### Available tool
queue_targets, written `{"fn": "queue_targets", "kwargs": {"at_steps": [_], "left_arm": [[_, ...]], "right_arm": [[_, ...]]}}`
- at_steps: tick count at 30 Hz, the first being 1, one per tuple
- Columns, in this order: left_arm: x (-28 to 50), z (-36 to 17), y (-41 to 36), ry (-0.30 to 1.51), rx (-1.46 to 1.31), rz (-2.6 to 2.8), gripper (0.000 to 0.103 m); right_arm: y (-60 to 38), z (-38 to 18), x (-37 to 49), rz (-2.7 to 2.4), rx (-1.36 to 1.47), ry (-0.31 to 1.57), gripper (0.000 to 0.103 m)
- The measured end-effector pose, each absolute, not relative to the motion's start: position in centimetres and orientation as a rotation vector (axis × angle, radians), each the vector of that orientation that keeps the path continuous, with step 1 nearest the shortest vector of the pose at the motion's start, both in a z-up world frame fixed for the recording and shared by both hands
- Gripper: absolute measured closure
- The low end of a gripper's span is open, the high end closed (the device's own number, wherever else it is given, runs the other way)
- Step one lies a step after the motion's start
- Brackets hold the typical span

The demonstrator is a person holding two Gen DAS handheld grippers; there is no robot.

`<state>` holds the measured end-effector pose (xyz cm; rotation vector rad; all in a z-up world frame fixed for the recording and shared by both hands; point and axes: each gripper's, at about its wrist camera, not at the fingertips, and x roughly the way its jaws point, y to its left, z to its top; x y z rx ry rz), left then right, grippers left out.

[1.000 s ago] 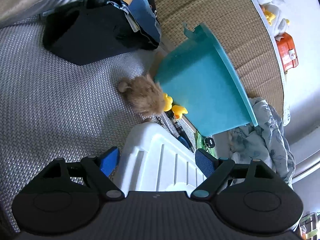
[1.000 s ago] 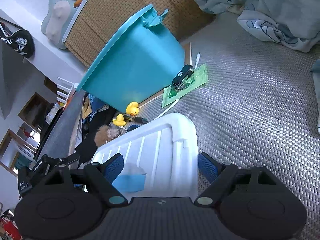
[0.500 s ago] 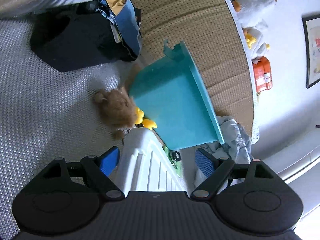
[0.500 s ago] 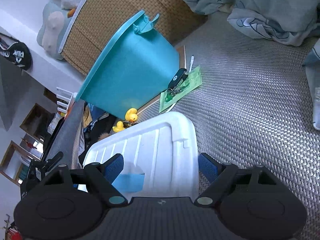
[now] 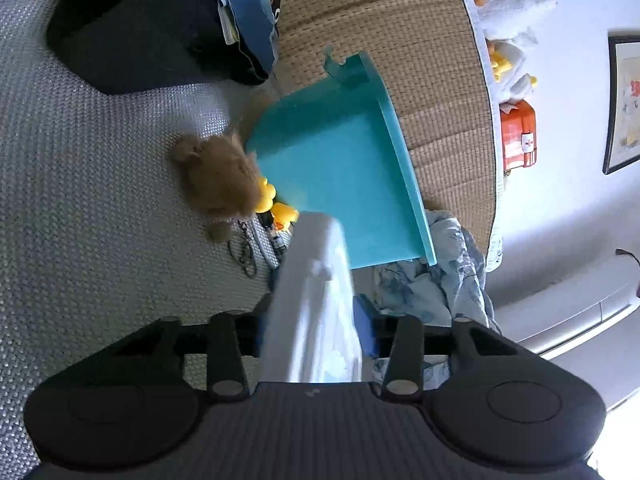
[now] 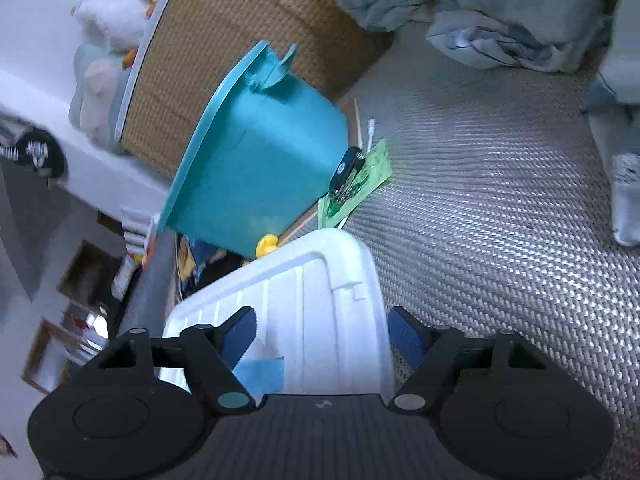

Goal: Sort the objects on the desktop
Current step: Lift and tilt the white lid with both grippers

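A white plastic lid (image 5: 316, 300) stands on edge between the fingers of my left gripper (image 5: 316, 330), which is shut on it. The same white lid (image 6: 304, 304) lies broad between the fingers of my right gripper (image 6: 320, 334), which is closed against its sides. A teal bin (image 5: 340, 168) stands tilted against a woven wall; it also shows in the right wrist view (image 6: 260, 164). Beside it lie a brown plush toy (image 5: 218, 180), yellow rubber ducks (image 5: 280, 208), keys (image 5: 246, 252) and a pen. A car key (image 6: 346, 170) rests on a green card (image 6: 356, 190).
A black bag (image 5: 132, 28) sits at the far left on the grey woven mat (image 5: 80, 200). Crumpled blue-grey cloth (image 5: 432, 284) lies right of the bin, and also at the top of the right wrist view (image 6: 480, 12). Plush toys (image 5: 508, 8) sit on a shelf behind.
The left gripper has closed from wide apart onto the lid, which has turned from flat to edge-on in its view. The right view has swung and tilted, with the lid raised toward the teal bin.
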<state>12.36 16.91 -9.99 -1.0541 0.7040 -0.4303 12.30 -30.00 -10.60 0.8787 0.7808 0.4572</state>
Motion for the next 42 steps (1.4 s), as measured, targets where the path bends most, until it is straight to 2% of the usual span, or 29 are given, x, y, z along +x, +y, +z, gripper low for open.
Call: {"fn": "queue_targets", "kwargs": {"at_steps": [1, 3, 7, 10, 15, 16, 22, 24, 31, 34, 42], "left_arm": [[12.4, -10.0, 16.9, 0.706, -1.047, -0.424, 0.070], [12.5, -10.0, 16.7, 0.714, -1.033, -0.418, 0.071], [12.3, -10.2, 16.8, 0.711, -1.036, -0.385, 0.075], [12.2, -10.3, 17.2, 0.693, -1.070, -0.396, 0.074], [12.1, -10.3, 17.7, 0.663, -1.110, -0.416, 0.073], [12.0, -10.3, 17.7, 0.657, -1.116, -0.419, 0.075], [11.7, -10.0, 18.4, 0.574, -1.175, -0.452, 0.079], [11.7, -10.1, 18.4, 0.568, -1.184, -0.459, 0.081], [12.1, -10.4, 18.2, 0.574, -1.208, -0.511, 0.094], [12.1, -10.4, 18.2, 0.577, -1.206, -0.509, 0.094], [11.8, -9.3, 17.9, 0.494, -1.152, -0.545, 0.094]], "right_arm": [[-30.3, -10.7, 12.3, 0.452, 0.910, 0.776, 0.031], [-30.8, -10.9, 12.3, 0.444, 0.951, 0.771, 0.037], [-30.6, -10.6, 12.2, 0.465, 0.948, 0.751, 0.037], [-30.4, -10.1, 12.0, 0.512, 0.962, 0.711, 0.037], [-31.8, -10.0, 11.7, 0.579, 1.117, 0.604, 0.038], [-32.1, -10.2, 11.7, 0.585, 1.146, 0.602, 0.038], [-31.4, -10.0, 12.1, 0.601, 1.087, 0.660, 0.040], [-31.5, -9.9, 12.1, 0.587, 1.069, 0.663, 0.050], [-29.7, -11.0, 12.3, 0.507, 0.910, 0.817, 0.052], [-29.0, -10.9, 12.3, 0.504, 0.840, 0.831, 0.052], [-29.5, -11.7, 12.4, 0.504, 0.887, 0.833, 0.056]]}}
